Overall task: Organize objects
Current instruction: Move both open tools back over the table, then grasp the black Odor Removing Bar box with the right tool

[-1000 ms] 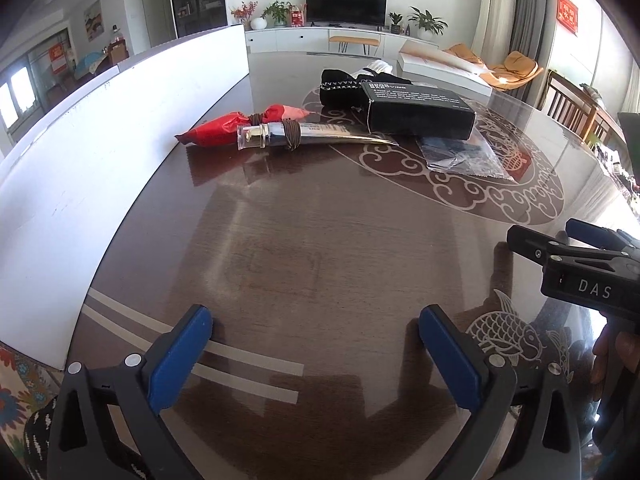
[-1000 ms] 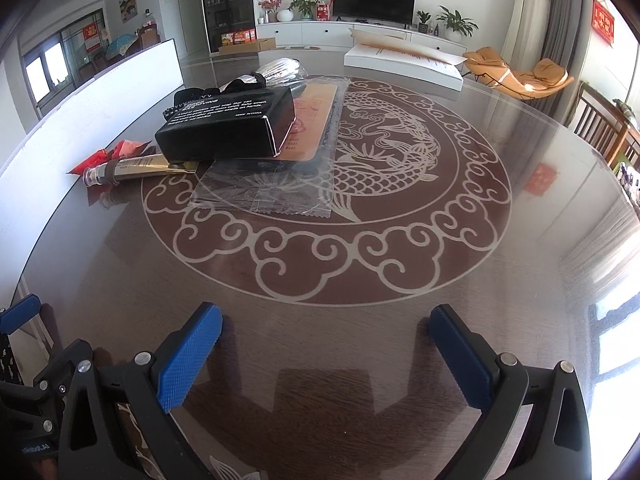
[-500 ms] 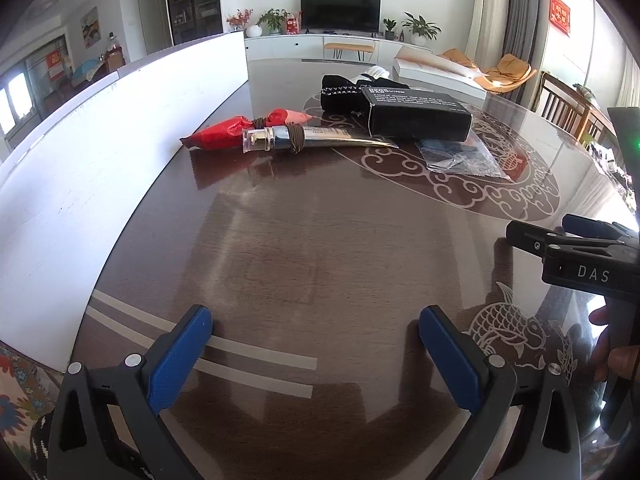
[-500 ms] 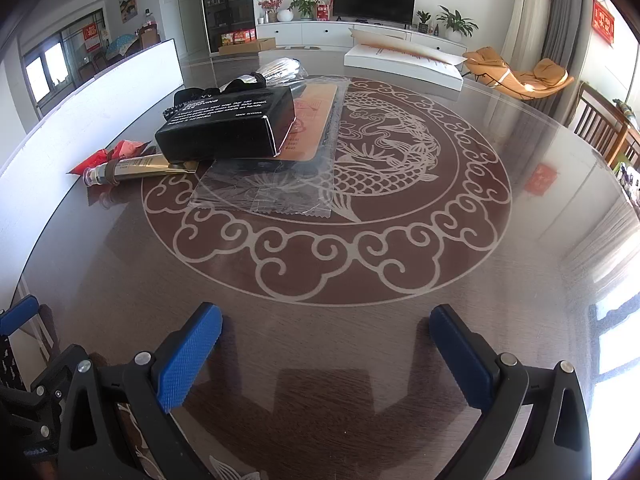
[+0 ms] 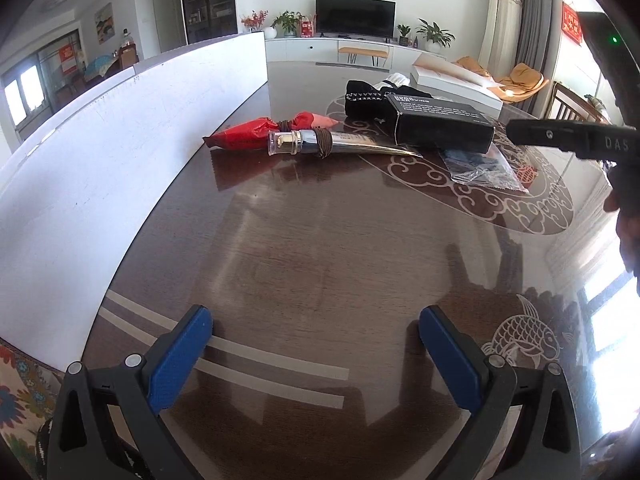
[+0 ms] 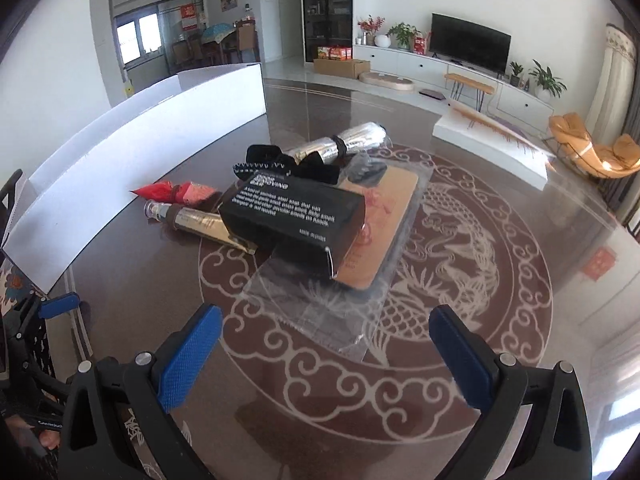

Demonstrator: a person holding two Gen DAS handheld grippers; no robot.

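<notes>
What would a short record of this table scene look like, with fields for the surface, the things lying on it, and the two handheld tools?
surface: glossy dark wooden table with pale dragon inlay
box: black cardboard box with white print, lying on a clear plastic sleeve
tube: gold squeeze tube with clear cap, beside a red foil packet
behind box: black pouch and silver foil roll
left gripper: jaws open, empty
right gripper: jaws open, empty
</notes>
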